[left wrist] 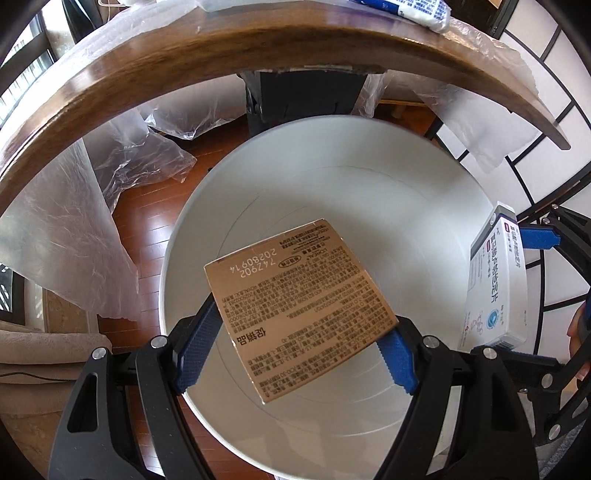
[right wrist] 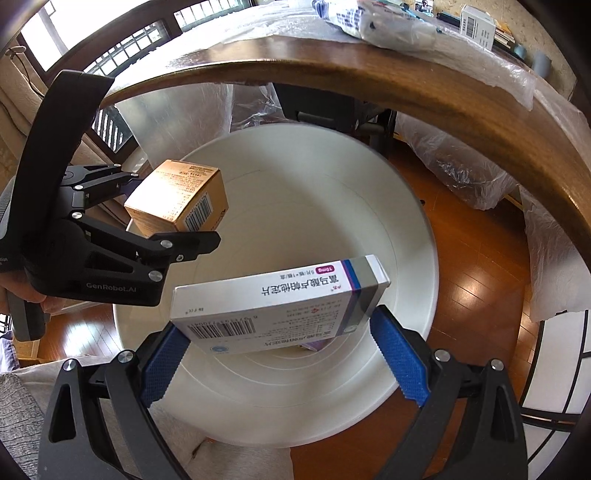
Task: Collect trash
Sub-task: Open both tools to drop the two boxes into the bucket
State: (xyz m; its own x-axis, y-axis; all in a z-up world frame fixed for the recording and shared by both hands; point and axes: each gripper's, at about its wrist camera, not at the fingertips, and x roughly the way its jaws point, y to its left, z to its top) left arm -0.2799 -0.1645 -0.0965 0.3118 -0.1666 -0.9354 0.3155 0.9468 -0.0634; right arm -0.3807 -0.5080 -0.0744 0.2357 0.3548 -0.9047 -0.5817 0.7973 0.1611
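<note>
A gold carton (left wrist: 291, 295) covered in small print hangs over the mouth of a round white bin (left wrist: 369, 166), and my left gripper (left wrist: 299, 332) is shut on it, blue pads pressing its two sides. At the right edge of that view my right gripper (left wrist: 517, 295) is shut on a flat white medicine box (left wrist: 491, 280). In the right wrist view the white medicine box (right wrist: 280, 295) sits crosswise between my right gripper's (right wrist: 277, 325) blue pads, above the bin (right wrist: 332, 166). The left gripper (right wrist: 173, 221) holds the gold carton (right wrist: 177, 199) over the bin's left rim.
A curved wooden table edge (left wrist: 184, 62) draped in clear plastic sheet (left wrist: 122, 158) arches above the bin. A black table base (left wrist: 303, 96) stands behind it on the wooden floor (right wrist: 480, 258). A printed packet (right wrist: 369, 18) and a white box (right wrist: 476, 26) lie on the table.
</note>
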